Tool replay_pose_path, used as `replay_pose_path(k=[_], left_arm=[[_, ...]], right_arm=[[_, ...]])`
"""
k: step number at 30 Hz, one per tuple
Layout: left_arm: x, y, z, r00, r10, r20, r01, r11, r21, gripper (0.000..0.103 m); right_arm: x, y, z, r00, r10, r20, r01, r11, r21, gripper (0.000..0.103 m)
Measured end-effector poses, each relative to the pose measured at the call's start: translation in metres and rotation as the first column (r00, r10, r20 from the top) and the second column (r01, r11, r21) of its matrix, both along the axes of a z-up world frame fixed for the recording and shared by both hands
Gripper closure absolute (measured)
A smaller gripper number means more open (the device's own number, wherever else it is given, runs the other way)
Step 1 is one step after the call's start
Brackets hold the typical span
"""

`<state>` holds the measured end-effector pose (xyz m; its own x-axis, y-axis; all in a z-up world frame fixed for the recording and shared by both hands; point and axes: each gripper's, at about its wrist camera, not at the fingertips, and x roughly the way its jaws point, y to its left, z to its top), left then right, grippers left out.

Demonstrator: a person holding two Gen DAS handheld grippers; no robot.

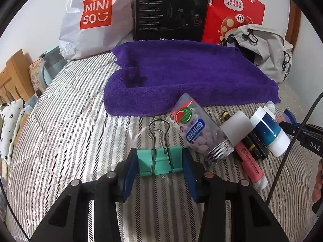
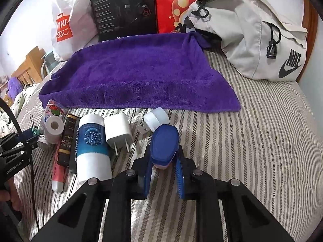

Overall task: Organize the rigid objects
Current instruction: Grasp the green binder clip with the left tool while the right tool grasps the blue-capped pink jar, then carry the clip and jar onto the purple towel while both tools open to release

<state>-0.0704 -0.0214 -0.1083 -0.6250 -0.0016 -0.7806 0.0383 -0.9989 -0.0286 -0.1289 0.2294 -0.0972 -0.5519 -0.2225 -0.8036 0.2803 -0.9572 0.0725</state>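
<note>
My left gripper (image 1: 159, 161) is shut on a teal binder clip (image 1: 159, 161), wire handles pointing away, low over the striped bed. My right gripper (image 2: 164, 155) is shut on a blue oval case (image 2: 164, 143) with a pink underside. Between them lies a row of items: a clear candy bottle (image 1: 198, 129), a white roll (image 2: 53, 128), a pink highlighter (image 1: 251, 165), a black tube (image 2: 67, 139), a blue-and-white cylinder (image 2: 91, 141), a white plug charger (image 2: 119, 132), a USB stick (image 2: 143, 129) and a white cap (image 2: 157, 118). A purple towel (image 2: 141, 76) lies beyond.
Behind the towel stand a white Miniso bag (image 1: 92, 18), a black headset box (image 1: 171, 10) and a red paper bag (image 1: 234, 6). A grey Nike backpack (image 2: 252, 36) lies at the right. A teal kettle (image 1: 50, 64) and wooden headboard (image 1: 14, 74) are at left.
</note>
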Motion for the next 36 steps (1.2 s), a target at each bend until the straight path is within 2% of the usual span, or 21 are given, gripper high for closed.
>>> replay_pose_path(k=[10,19,29,36], left_arm=[[0.013,-0.017,0.013,1.0,0.006,-0.011,-0.005,0.998,0.059,0.062],[0.003,-0.021,0.039,0.999,0.019,-0.038,-0.017,0.999,0.048,0.062],[-0.035,-0.022,0.086,0.995,0.007,-0.101,-0.004,1.0,0.029,0.062],[-0.08,-0.024,0.096,0.994,0.008,-0.109,-0.003,0.999,0.042,0.062]], right_arm=[[0.018,0.008,0.016,1.0,-0.008,-0.003,0.008,0.999,-0.043,0.082],[0.023,0.001,0.024,1.0,0.019,0.0,-0.019,0.998,-0.065,0.082],[0.005,-0.009,0.052,0.999,0.049,-0.013,-0.051,0.994,-0.099,0.082],[-0.027,-0.018,0.07,0.998,0.063,-0.024,-0.065,0.991,-0.113,0.082]])
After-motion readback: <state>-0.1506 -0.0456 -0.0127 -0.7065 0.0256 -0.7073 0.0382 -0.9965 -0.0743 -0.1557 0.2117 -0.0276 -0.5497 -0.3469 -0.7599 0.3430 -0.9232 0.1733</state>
